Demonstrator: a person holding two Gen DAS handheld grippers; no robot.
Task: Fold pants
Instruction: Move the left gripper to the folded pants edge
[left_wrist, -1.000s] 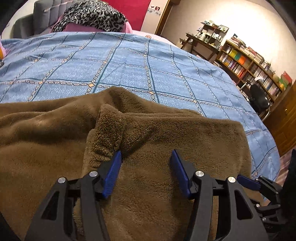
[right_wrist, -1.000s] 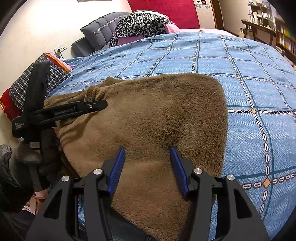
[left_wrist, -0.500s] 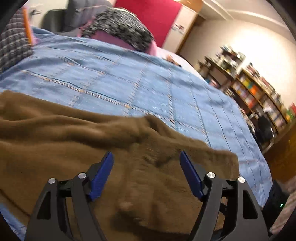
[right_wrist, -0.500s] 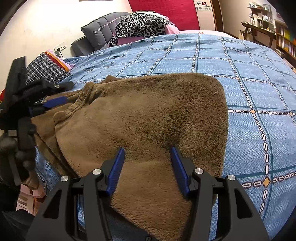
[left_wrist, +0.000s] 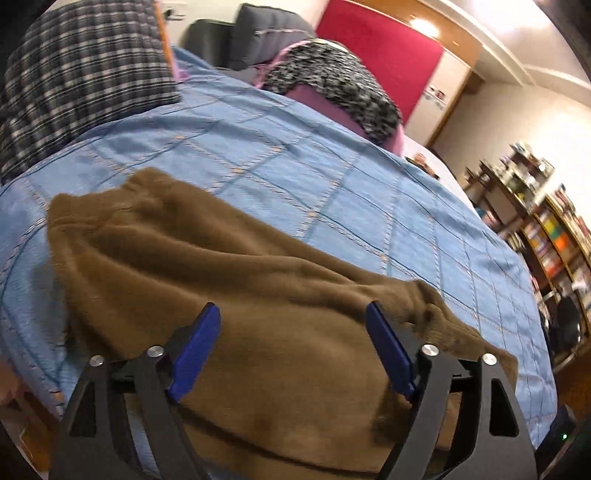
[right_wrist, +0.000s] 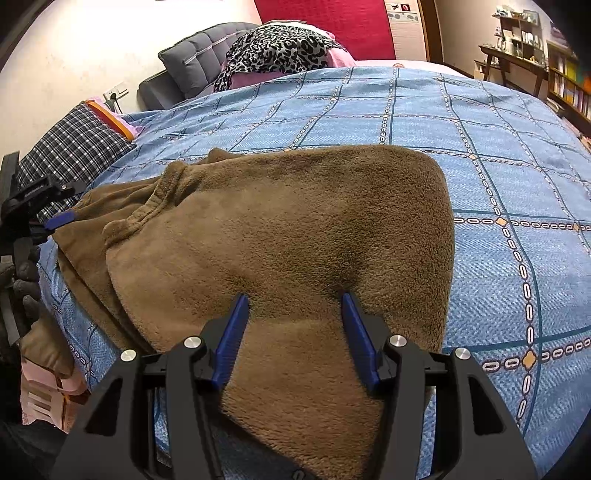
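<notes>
Brown fleece pants (right_wrist: 295, 229) lie folded over on the blue bedspread (right_wrist: 498, 147), near the bed's front edge. My right gripper (right_wrist: 293, 301) is open, its blue fingers resting on the pants' near part with fabric between them, not pinched. My left gripper (left_wrist: 293, 314) is open and empty, low over the pants (left_wrist: 229, 280); it also shows at the left edge of the right wrist view (right_wrist: 48, 218), beside the pants' left end. The waistband end (left_wrist: 110, 206) lies at the left.
A checked pillow (right_wrist: 70, 155) lies at the bed's left. A leopard-print cloth (right_wrist: 277, 48) and grey cushions (right_wrist: 195, 55) lie at the head. Bookshelves (left_wrist: 554, 240) and a desk (right_wrist: 513, 62) stand to the right. The bed edge drops off at the front left.
My left gripper has let go of the folded pants layer, opened wider and swung left, away from the right gripper. The right gripper has stayed in place, open.
</notes>
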